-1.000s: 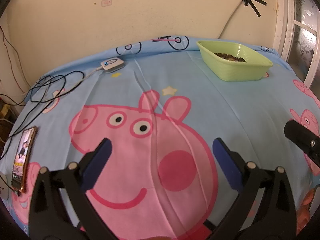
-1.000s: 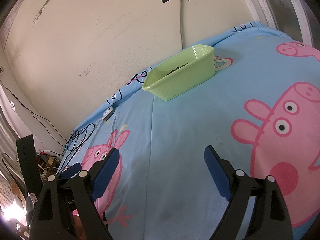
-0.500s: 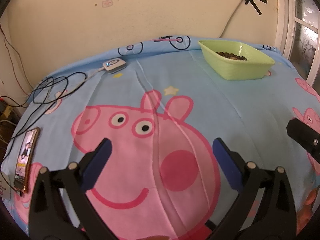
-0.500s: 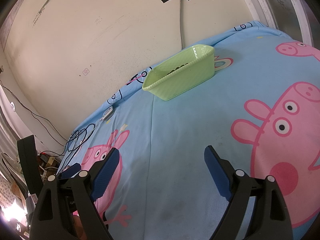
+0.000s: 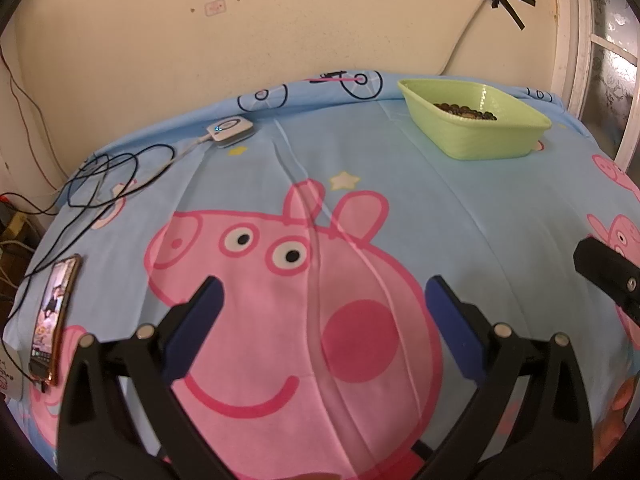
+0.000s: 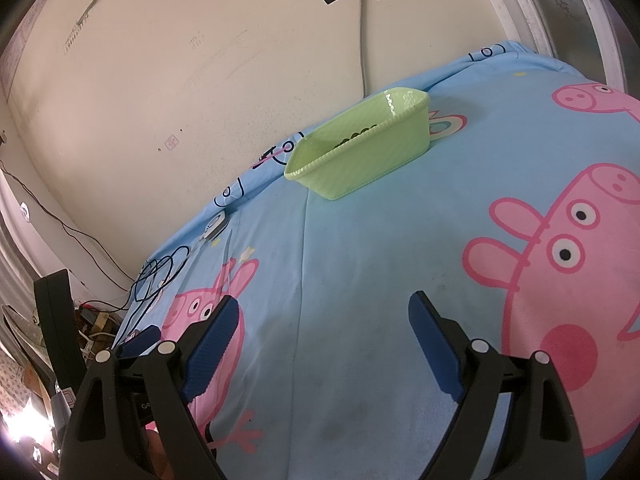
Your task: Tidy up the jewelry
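Two grippers hover over a bed covered by a light blue sheet (image 5: 500, 208) printed with pink cartoon pigs, and both have their jaws released, spread wide with nothing between the blue pads. Seen from the left wrist camera, the left gripper (image 5: 322, 306) hangs above the large pig face in the near middle of the sheet, while a black part of the right gripper (image 5: 608, 276) shows at the right edge. The jewelry (image 5: 466, 111), a small heap of dark brownish beads, lies inside a pale green plastic basket (image 5: 480, 140) that sits at the far right of the bed, close to the cream wall (image 5: 280, 32). At the far left a small white device (image 5: 231, 130) with a lit spot rests on the sheet, with black cables (image 5: 108, 180) looped beside it. A phone (image 5: 54, 314) with its screen lit lies at the near left edge. From the right wrist camera, the right gripper (image 6: 324, 320) hangs above plain blue sheet, well apart from the basket (image 6: 360, 164) farther on.
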A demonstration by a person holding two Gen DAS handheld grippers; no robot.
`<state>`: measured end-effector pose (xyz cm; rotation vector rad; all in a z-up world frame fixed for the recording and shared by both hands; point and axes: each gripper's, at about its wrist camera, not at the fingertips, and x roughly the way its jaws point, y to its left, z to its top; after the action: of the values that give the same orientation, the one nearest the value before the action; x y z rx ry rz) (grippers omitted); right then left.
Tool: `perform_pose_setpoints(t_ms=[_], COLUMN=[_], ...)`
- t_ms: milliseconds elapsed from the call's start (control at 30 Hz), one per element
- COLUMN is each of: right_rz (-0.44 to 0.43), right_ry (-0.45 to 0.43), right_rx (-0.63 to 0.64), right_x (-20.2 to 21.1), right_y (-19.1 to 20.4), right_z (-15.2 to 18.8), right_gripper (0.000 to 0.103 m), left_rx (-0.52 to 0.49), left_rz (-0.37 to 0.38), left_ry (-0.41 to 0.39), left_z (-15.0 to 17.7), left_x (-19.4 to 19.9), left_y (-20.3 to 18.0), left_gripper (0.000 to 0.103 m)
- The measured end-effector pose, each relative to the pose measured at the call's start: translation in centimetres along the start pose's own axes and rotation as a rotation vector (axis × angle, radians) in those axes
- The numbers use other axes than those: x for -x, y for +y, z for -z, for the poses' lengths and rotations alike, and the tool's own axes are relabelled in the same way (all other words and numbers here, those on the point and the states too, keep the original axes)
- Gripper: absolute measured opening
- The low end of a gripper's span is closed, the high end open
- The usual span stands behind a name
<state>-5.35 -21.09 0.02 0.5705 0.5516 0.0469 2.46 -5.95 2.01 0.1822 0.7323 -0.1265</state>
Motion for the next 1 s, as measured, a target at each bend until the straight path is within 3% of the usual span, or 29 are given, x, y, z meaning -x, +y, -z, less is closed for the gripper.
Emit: perform_pose_setpoints(t_ms=[533, 767, 1000], right_rz=[0.002, 0.001, 0.000], right_ry=[-0.002, -0.001, 0.000], right_rx=[-0.002, -0.002, -0.002], right_x=[-0.03, -0.07, -0.10], right_y=[0.29, 0.24, 0.21], right_z=[0.11, 0.07, 0.06], right_gripper=[0.063, 0.063, 0.063], left_rx=[0.000, -0.041, 0.000], left_rz=[-0.002, -0.009, 0.008], left_ry=[0.001, -0.049, 0.006], left_z=[0.05, 0.40, 0.14], left_x=[-0.04, 0.78, -0.05], left_y=[0.01, -0.75, -0.04], left_gripper=[0.097, 0.097, 0.097])
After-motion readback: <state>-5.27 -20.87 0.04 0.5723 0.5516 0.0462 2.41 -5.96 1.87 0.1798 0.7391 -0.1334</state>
